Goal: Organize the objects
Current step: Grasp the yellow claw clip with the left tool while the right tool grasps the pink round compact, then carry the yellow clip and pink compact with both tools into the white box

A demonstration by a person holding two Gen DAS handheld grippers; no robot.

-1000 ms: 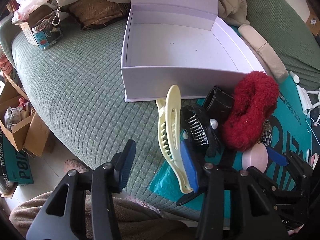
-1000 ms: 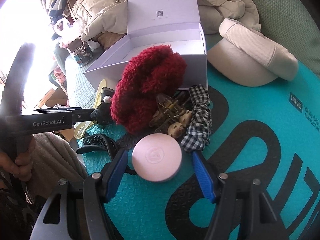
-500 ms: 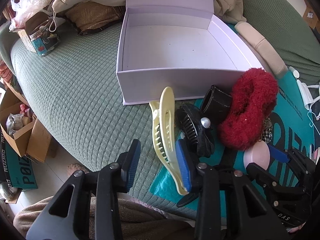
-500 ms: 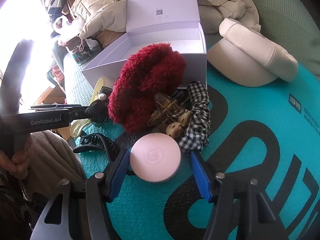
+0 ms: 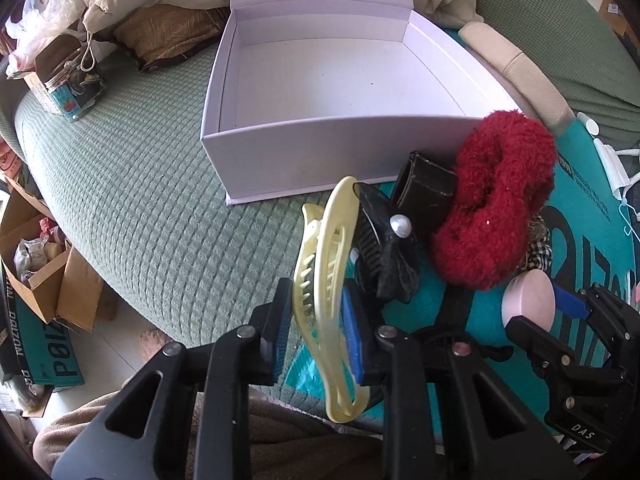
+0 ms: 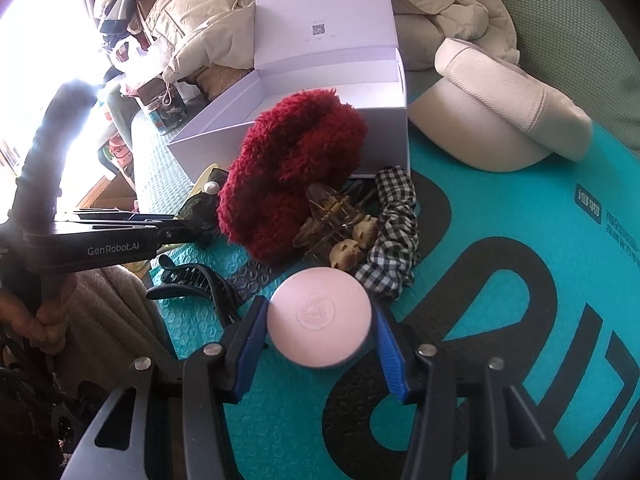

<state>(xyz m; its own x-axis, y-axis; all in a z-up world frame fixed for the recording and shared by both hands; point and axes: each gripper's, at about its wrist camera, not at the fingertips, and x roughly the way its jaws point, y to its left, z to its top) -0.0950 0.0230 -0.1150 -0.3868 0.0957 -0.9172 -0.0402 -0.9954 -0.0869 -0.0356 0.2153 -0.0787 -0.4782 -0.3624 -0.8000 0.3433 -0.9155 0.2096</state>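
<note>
The yellow hair clip (image 5: 326, 300) sits between the blue pads of the left gripper (image 5: 316, 334), pinched tight, its long side running from the gripper up toward the white box (image 5: 320, 152) ahead. The right gripper (image 6: 320, 344) hugs the pink round case (image 6: 319, 317) on both sides. The box looks empty, so I think sorting has barely begun; the red scrunchie (image 5: 496, 204) and others wait just past the gripper.
</note>
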